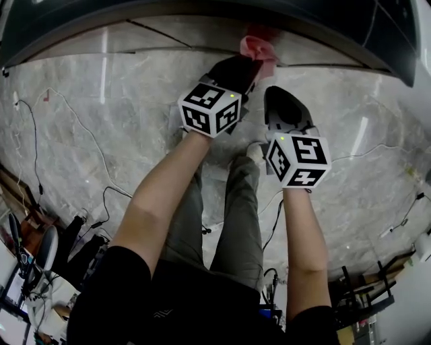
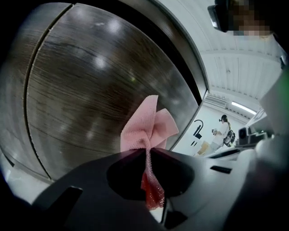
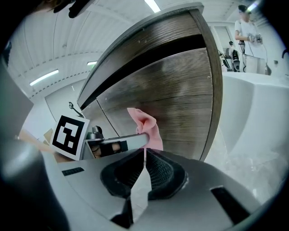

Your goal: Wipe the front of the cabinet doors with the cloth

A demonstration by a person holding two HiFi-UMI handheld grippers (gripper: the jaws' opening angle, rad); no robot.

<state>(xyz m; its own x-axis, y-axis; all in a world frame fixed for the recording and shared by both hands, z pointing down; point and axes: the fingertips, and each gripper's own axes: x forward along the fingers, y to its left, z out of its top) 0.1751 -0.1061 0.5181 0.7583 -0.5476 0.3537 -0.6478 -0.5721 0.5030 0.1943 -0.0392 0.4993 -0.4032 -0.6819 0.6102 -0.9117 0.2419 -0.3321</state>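
A pink cloth (image 1: 258,47) is pinched in my left gripper (image 1: 246,65), which is shut on it and holds it up against the dark wood cabinet door (image 1: 202,15). In the left gripper view the cloth (image 2: 149,126) fans out beyond the closed jaws of the left gripper (image 2: 148,150), close to the door front (image 2: 90,90). My right gripper (image 1: 277,96) hangs just right of the left one, shut with nothing in it. Its own view shows the right gripper (image 3: 144,151), the cloth (image 3: 146,122) ahead and the door (image 3: 180,94) behind.
Marble floor (image 1: 81,121) lies below the cabinet, with thin cables (image 1: 101,202) trailing over it. Stands and gear (image 1: 30,256) crowd the lower left. A white panel (image 3: 257,117) flanks the cabinet on the right. A person (image 2: 222,131) stands far off.
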